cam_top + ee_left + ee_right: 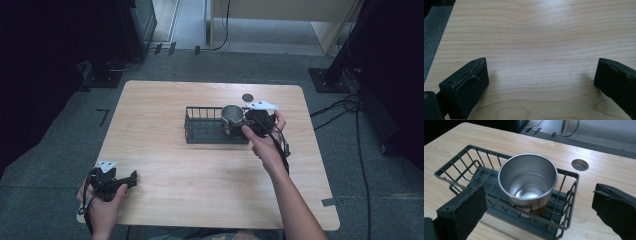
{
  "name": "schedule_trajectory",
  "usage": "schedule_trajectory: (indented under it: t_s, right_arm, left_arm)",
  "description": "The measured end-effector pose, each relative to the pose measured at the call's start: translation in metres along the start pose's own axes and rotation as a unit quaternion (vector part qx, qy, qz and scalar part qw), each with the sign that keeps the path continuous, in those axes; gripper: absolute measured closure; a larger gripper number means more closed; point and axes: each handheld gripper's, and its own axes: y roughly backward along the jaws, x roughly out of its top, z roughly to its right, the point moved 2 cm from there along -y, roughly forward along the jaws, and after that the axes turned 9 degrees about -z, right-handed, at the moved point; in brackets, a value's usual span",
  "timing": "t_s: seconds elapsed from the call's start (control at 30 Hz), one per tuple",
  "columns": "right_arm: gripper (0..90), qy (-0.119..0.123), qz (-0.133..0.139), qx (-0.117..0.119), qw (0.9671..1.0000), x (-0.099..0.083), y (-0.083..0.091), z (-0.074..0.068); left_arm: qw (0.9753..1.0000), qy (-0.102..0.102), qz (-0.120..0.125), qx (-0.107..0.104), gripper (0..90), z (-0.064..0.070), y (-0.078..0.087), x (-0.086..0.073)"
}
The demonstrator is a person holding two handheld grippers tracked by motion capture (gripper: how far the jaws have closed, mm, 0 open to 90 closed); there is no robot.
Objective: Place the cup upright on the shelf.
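Your right gripper [250, 123] hides the near-right end of the wire rack [200, 135] in the high view. In the right gripper view, the rack's wires cover the steel cup's [529, 182] base, and the picture's edge crops both jaws

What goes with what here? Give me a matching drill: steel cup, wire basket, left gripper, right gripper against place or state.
Things:
1. steel cup
2. wire basket
3. left gripper
4. right gripper

Places or states:
A. open, over bare wood at the table's near left corner
B. dark rack at mid-table
C. upright at the rack's right end
D. open, close to the cup, jaws either side

Pairs: 1-C, 2-B, 3-A, 4-D
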Motion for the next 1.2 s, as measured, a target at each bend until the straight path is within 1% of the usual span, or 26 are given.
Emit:
schedule_trajectory:
  t_s: [0.23, 0.67, 0.93, 1.17, 1.2]
  right_arm:
    - [0.0, -0.009, 0.007, -0.006, 0.9999, -0.017, 0.015, 0.010]
    - [0.0, -0.031, 0.012, -0.024, 0.9992, -0.057, 0.038, 0.037]
    - [0.0, -0.045, 0.011, -0.036, 0.9983, -0.081, 0.048, 0.051]
    - [0.0, -0.053, 0.003, -0.047, 0.9975, -0.106, 0.052, 0.063]
    - [0.0, -0.057, 0.002, -0.050, 0.9971, -0.111, 0.053, 0.065]
  left_arm:
    - [1.0000, 0.000, 0.000, 0.000, 0.0, 0.000, 0.000, 0.000]
    - [1.0000, 0.000, 0.000, 0.000, 0.0, 0.000, 0.000, 0.000]
    - [1.0000, 0.000, 0.000, 0.000, 0.0, 0.000, 0.000, 0.000]
    - [1.0000, 0.000, 0.000, 0.000, 0.0, 0.000, 0.000, 0.000]
    - [1.0000, 0.000, 0.000, 0.000, 0.0, 0.000, 0.000, 0.000]
